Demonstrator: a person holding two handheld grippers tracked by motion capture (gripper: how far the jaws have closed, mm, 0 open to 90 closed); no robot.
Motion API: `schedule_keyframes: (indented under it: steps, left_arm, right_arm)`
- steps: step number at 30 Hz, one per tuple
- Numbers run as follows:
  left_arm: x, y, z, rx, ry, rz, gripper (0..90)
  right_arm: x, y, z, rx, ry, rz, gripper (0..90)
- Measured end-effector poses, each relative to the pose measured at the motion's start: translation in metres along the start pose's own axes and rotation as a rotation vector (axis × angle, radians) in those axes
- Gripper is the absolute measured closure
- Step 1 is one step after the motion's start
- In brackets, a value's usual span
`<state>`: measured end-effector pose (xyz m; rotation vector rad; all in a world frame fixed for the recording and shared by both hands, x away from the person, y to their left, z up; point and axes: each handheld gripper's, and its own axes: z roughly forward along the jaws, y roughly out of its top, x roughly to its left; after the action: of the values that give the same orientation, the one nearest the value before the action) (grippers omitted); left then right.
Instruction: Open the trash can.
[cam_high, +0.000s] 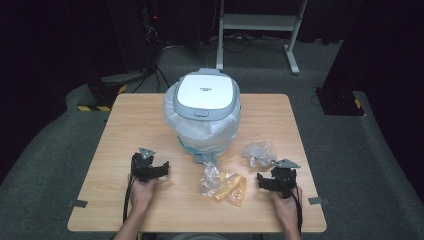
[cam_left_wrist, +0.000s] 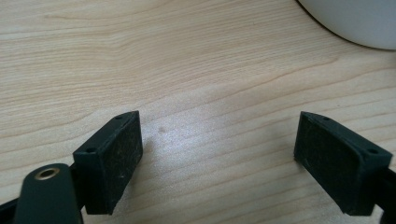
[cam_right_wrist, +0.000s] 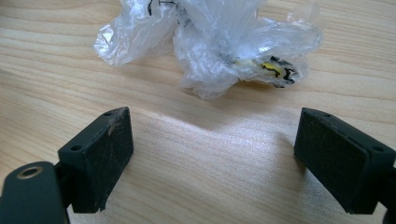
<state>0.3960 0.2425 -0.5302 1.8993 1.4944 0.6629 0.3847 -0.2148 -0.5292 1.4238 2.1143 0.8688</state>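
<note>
Nothing looks binned yet, as I judge it. The lidded bin (cam_high: 204, 107), lined with a bag, stands at the table's (cam_high: 130, 115) far edge, its lid down. A clear wrapper (cam_right_wrist: 210, 42) lies near the right edge, just ahead of the right gripper (cam_right_wrist: 212, 163); a yellowish wrapper (cam_high: 223, 184) lies mid-table toward the near edge. The left gripper (cam_left_wrist: 219, 158) rests over bare wood. Both grippers' jaws stand apart, empty.

Table (cam_high: 150, 120) brightly lit from above, surroundings dark, views sharp
</note>
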Motion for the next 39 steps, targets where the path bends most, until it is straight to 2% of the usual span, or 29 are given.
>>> schedule_keyframes:
  steps: [6,10,21,25,29,33,39]
  left_arm:
    - [0.000,0.000,0.000,-0.002,-0.004,-0.001,16.3]
    - [0.000,-0.001,-0.001,-0.009,0.012,-0.012,19.9]
    - [0.002,0.001,0.000,0.001,0.017,-0.016,18.8]
    - [0.000,0.003,-0.001,0.002,-0.009,-0.027,16.9]
    - [-0.002,0.005,-0.002,0.007,-0.027,-0.013,15.2]
    - [-0.006,0.011,-0.003,0.014,-0.066,0.000,14.7]
    - [-0.017,0.021,-0.002,0.004,-0.110,0.023,14.0]
  right_arm:
    - [0.000,-0.001,-0.001,-0.002,0.001,-0.002,12.5]
    - [0.000,-0.001,-0.001,-0.003,0.003,-0.002,12.9]
    - [0.000,-0.001,-0.001,-0.004,0.003,-0.003,13.2]
    - [0.000,-0.001,-0.001,-0.004,0.004,-0.003,13.3]
    - [0.000,0.000,-0.001,-0.004,0.004,-0.003,13.4]
    - [0.000,0.000,-0.001,-0.004,0.004,-0.002,13.4]
    - [0.000,0.000,-0.001,-0.004,0.004,-0.002,13.4]
